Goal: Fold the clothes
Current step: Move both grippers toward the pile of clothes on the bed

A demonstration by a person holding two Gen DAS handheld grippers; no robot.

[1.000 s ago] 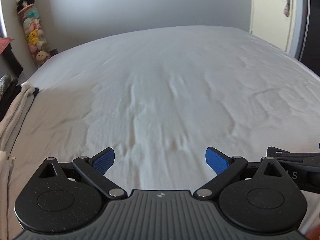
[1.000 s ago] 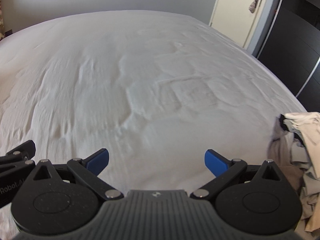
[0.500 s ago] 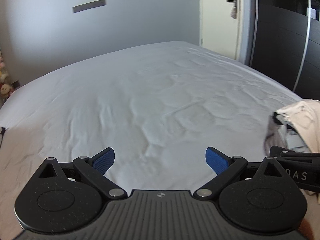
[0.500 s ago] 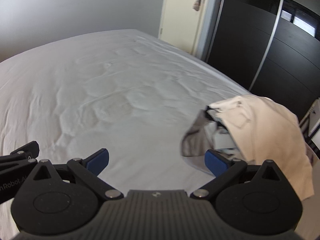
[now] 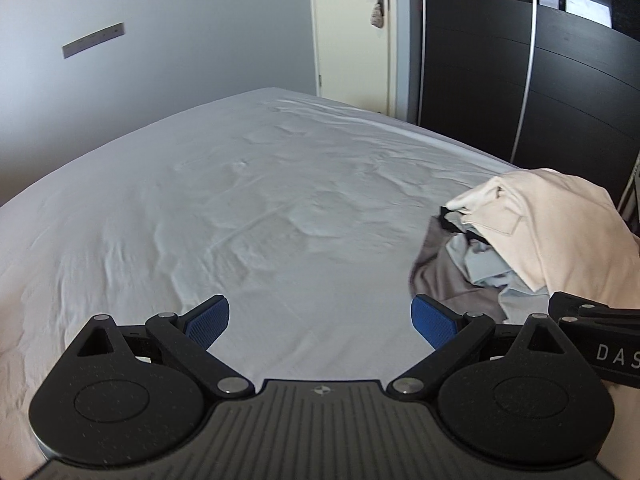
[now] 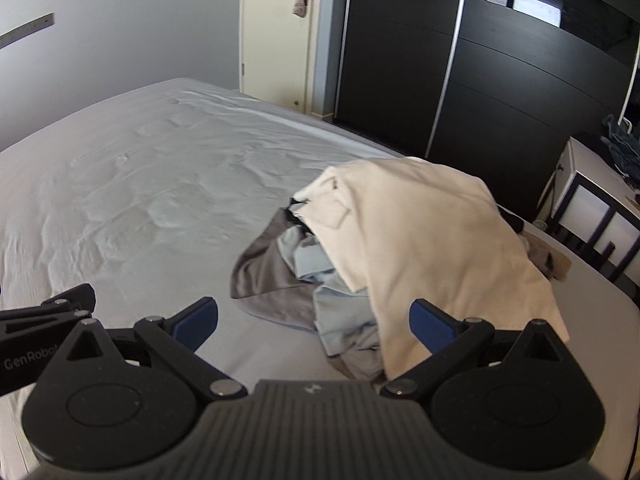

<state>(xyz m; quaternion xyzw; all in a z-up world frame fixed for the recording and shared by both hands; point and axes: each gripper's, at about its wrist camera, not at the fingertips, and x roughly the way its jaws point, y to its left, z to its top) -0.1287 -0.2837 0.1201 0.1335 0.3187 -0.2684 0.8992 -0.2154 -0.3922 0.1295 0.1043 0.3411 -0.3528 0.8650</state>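
Clothes pile [image 6: 384, 248], cream garment [image 6: 432, 236] topmost, is lying at bed [image 6: 140, 184] edge; left hand-held gripper [image 5: 320, 320] and right hand-held gripper [image 6: 312, 320] are hovering wide open, empty; tangled layers are risking a multi-garment grab.

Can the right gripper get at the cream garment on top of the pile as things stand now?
Probably yes. The right gripper is open and empty, the cream garment lies uncovered on top of the pile just ahead of it, and nothing stands between them.
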